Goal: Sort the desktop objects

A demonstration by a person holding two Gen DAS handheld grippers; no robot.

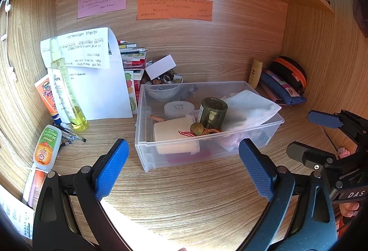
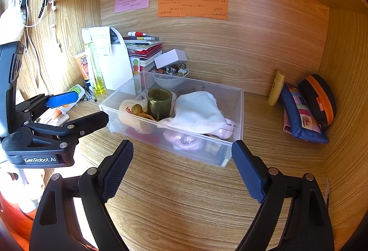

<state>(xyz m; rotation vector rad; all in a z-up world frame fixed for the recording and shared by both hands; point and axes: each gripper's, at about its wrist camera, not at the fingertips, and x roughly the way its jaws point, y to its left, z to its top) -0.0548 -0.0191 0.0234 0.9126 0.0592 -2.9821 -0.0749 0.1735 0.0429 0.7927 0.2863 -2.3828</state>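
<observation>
Both the left claw [image 1: 184, 159] and the right claw [image 2: 182, 163] hover spread wide and empty above the table [image 2: 184, 200], just before the clear bin [image 1: 165, 147] holding a green jar [image 1: 212, 112] and white cloth [image 1: 249, 109].

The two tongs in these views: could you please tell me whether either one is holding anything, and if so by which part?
Nothing is held. The left tongs and the right tongs are both open, with only bare desk between their pads, short of the clear bin.
</observation>
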